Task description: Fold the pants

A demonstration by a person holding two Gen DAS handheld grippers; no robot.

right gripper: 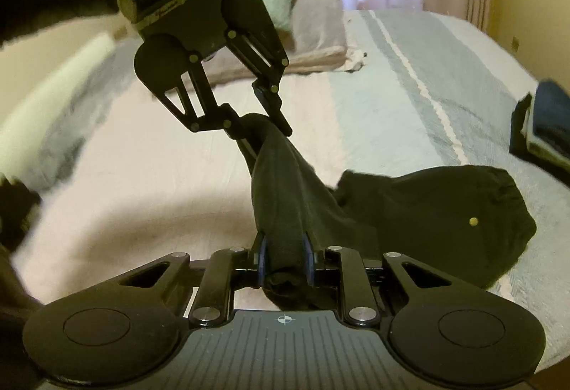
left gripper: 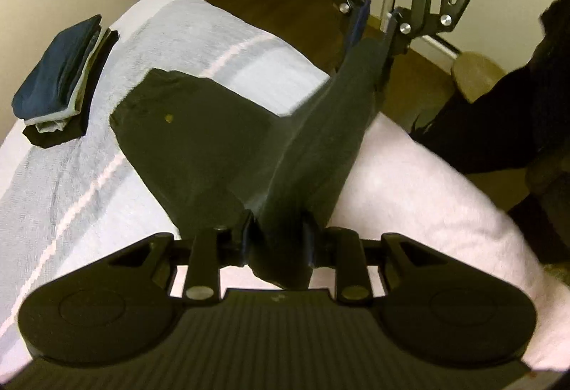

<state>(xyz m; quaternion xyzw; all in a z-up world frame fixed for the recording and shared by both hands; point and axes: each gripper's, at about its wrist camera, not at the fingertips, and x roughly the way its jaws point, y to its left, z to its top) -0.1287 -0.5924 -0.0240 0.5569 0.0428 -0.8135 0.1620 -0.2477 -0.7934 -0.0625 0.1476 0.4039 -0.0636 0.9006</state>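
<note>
Far left on bed (left gripper: 53, 176): stack (left gripper: 60, 80) of folded clothes, well apart from the work. Right of it, pants (left gripper: 199, 147), dark, one end still flat on the cover, small yellow dot showing on that part. Other end lifted off the bed, stretched taut between both grippers.

Left gripper (left gripper: 278, 240): clamped on a bunched edge of the pants, cloth filling the gap between pads, some hanging out behind. Right gripper (left gripper: 374, 26): far and up in the left view, likewise clamped on the same lifted edge (confirmed in right wrist view, right gripper (right gripper: 285, 254) with fabric wadded between fingers, left gripper (right gripper: 260, 126) opposite and above).

Key relation: held edge runs gripper to gripper; flat remainder lies down and to the left of that line in the left view, to the right in the right view. Long axis of pants roughly from held end toward the flat end near the stack. Neither hand clearly nearer the flat part; both at the raised end.

Likely step: carrying the lifted end over onto the flat end. Risk: uneven pull skewing the fold (motion blur, edges hard to judge). Dark sleeve (left gripper: 498, 112) at right.
</note>
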